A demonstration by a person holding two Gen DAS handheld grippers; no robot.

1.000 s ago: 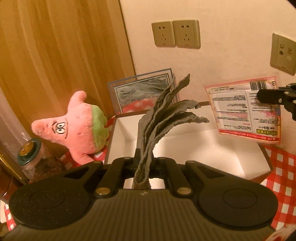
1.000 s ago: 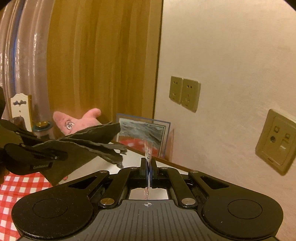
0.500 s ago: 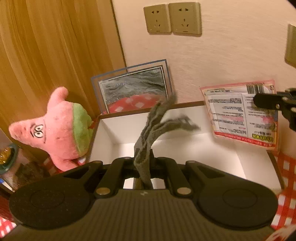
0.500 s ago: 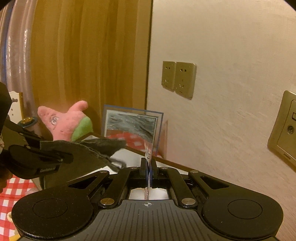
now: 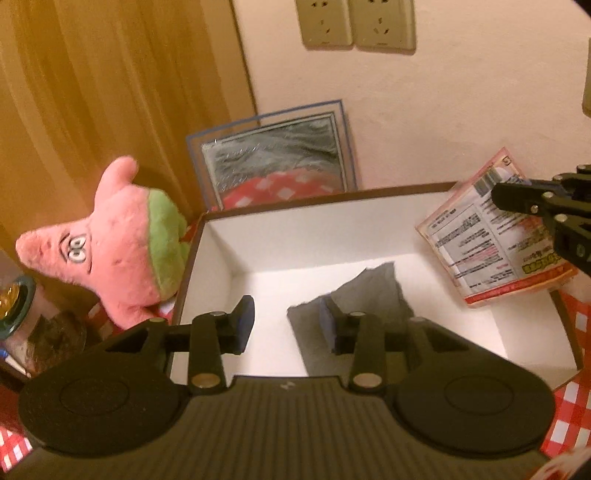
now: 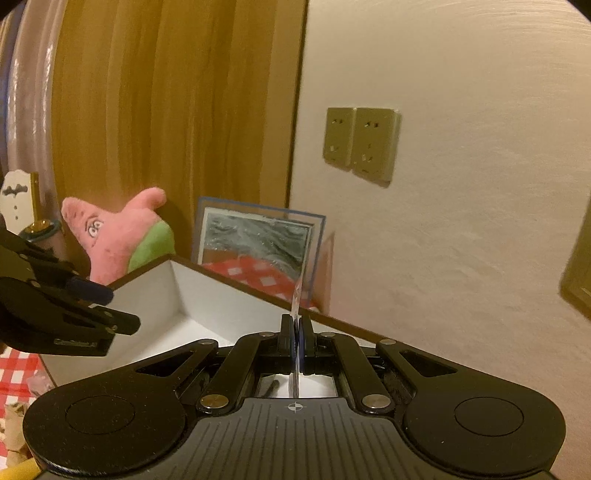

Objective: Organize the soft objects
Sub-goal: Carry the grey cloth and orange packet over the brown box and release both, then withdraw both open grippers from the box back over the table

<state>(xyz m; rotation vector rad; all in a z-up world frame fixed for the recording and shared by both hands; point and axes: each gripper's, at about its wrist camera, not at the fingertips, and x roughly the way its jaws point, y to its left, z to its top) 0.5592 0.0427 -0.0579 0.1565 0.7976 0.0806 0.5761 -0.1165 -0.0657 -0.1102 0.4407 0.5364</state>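
Pink-and-green plush star [image 5: 110, 251], grey cloth [image 5: 373, 295], white box [image 5: 295, 236], red-white checked tablecloth [image 5: 569, 413]

Looks like a home, a lived-in corner of a room. Warm indoor light on a plain cream wall [image 5: 461, 110] with double sockets [image 5: 356, 24]. Beside it, a wooden door [image 6: 177, 110]. Red-checked tablecloth [image 5: 576, 314], as on a household table. Pink plush star [image 5: 122, 251] propped by the door, a small framed mirror [image 5: 273, 162] leaning on the wall, a lidded jar [image 5: 22, 306] at the edge, a cardboard box [image 5: 332, 199] with white inside.
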